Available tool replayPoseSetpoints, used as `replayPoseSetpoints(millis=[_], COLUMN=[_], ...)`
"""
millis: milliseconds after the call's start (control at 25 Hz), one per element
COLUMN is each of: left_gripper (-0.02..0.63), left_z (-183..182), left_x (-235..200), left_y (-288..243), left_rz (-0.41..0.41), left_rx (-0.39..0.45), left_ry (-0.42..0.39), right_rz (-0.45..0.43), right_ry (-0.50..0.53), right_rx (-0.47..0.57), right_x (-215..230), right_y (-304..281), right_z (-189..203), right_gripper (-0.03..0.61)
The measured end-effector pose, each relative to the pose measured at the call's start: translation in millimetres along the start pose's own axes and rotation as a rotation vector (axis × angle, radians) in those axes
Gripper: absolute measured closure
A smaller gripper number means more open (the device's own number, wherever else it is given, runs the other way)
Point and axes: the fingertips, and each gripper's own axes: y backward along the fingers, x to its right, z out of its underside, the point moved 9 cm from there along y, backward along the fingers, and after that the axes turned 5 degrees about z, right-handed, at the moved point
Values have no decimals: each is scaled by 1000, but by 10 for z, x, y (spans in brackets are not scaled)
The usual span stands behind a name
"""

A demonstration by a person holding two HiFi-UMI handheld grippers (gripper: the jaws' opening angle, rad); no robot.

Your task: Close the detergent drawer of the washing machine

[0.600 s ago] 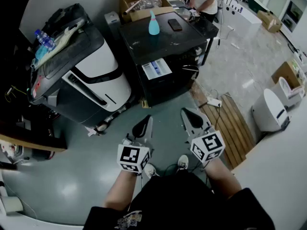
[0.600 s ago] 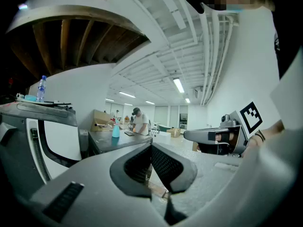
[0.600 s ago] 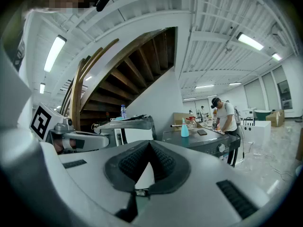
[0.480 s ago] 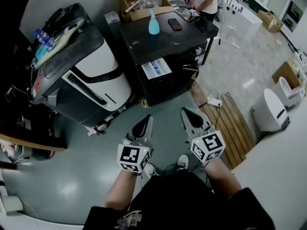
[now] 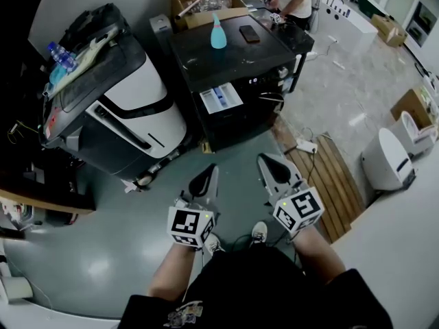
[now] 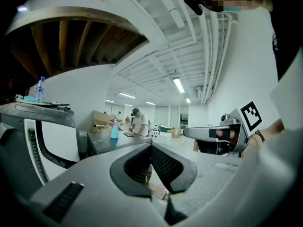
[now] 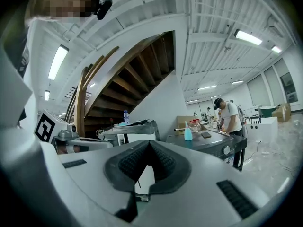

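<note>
**Grippers (near).** The left gripper (image 5: 206, 177) and right gripper (image 5: 273, 166) are held side by side in front of the person, roughly level. In each gripper view the jaws are fully together with nothing between them. Both are well apart from the washing machine (image 5: 236, 60).

**Location of task item.** The detergent drawer (image 5: 221, 99) stands pulled out of the upper left of the machine's dark front, with bare floor between it and the grippers.

**Hazards, as judged.**
- Floor, right of the path: a power strip (image 5: 305, 146) with its cable lies by a slatted wooden platform (image 5: 333, 177). Drifting right on the approach risks a trip or a snagged lead.
- At the drawer: closed jaw tips make a narrow contact. A push placed off centre could skew the drawer in its guides and jam it. A push placed high could slip over the front edge into the open compartments.
- On the machine's top, further back: a blue spray bottle (image 5: 219, 34) and a phone (image 5: 250, 35) lie loose. A hard shove could rock the bottle over.

**Orientation of drawer.** Its open side faces up, showing a blue insert. Its front end points towards the person, and its long axis runs near to far, square to the machine's front. A straight push away from the person, along that axis, appears to be what closing requires.
</note>
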Motion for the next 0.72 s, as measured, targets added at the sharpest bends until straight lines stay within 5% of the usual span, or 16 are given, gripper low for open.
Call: replayPoseSetpoints(millis=[720], left_gripper=[609], left_z=[-33], left_x=[527], left_y=[-632], left_rz=[-63], left_rx=[-5], left_ry=[-11], right_rz=[-48], right_ry=[-17], right_rx=[54], right_x=[818], right_y=[224], right_z=[-119], right_gripper=[578])
